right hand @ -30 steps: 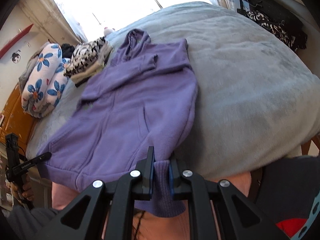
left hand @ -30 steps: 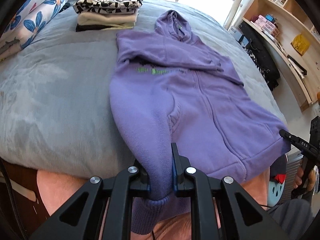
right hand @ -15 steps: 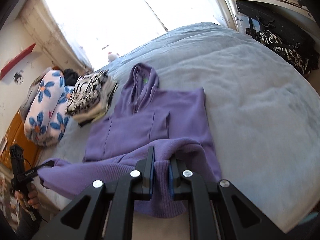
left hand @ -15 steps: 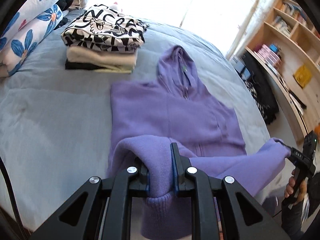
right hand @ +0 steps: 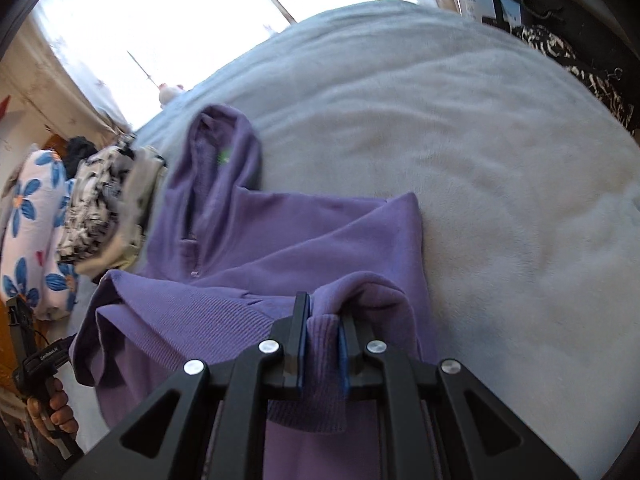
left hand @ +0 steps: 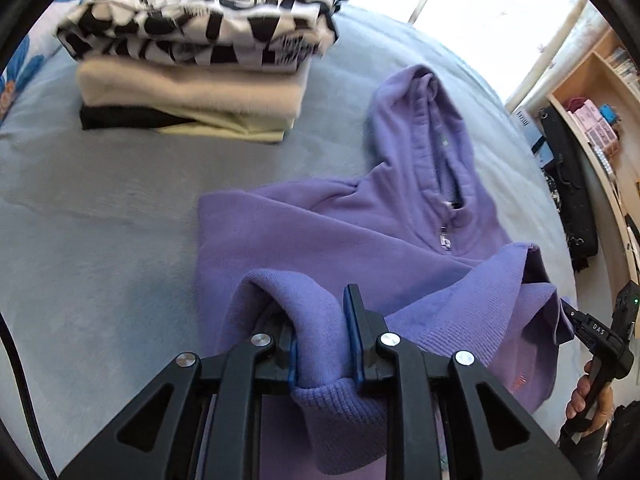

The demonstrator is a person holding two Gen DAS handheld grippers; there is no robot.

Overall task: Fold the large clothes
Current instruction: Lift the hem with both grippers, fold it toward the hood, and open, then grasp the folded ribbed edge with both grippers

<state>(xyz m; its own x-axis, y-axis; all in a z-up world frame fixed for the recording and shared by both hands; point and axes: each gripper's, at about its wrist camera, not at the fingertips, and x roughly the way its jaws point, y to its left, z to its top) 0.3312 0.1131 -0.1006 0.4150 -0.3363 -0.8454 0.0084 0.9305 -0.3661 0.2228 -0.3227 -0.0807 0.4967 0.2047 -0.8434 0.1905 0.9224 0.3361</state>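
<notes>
Hem of purple hoodie (left hand: 320, 248) now carried from bed (left hand: 100, 208) edge up over chest at frame centre, left tongs (left hand: 323, 344) and right tongs (right hand: 323, 344) easing open, ribbing between pads; half-fold nearly landed, release next.

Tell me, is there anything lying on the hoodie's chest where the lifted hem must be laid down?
Nothing visible. The hoodie chest is bare purple cloth up to the hood. The stack of folded clothes sits apart on the blanket, beside the hood.
</notes>
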